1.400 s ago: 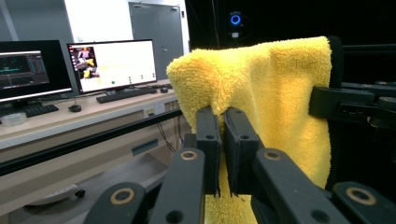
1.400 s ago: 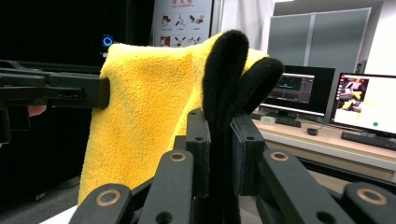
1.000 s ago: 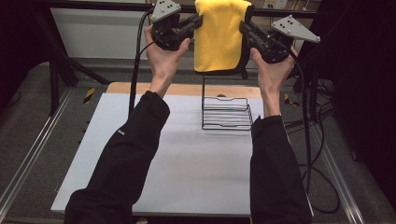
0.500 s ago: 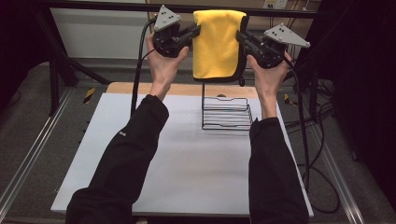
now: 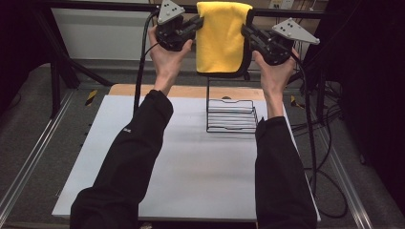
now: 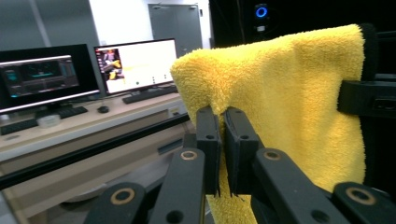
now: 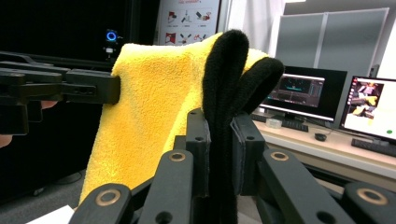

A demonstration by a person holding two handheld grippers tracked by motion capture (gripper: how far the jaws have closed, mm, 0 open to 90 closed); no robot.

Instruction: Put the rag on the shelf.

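A yellow towel with a black edge (image 5: pixel 223 38) hangs folded in the air, high above the far side of the table. My left gripper (image 5: pixel 196 25) is shut on its left edge, and the left gripper view shows the yellow towel (image 6: pixel 289 102) pinched between the jaws of my left gripper (image 6: pixel 222 126). My right gripper (image 5: pixel 248 32) is shut on the right edge; in the right gripper view the towel's black edge (image 7: pixel 224 74) runs down between the jaws of my right gripper (image 7: pixel 219 130). A black wire rack (image 5: pixel 230 112) stands on the table below the towel.
The white table top (image 5: pixel 191 167) has a wooden strip (image 5: pixel 143 89) along its far edge. Cables (image 5: pixel 315 143) trail down at the right side. Monitors (image 6: pixel 135 60) and a desk (image 6: pixel 88 121) stand beyond the table.
Both grippers have lowered the towel slightly and drawn it a little nearer to the rack. The grips are unchanged.
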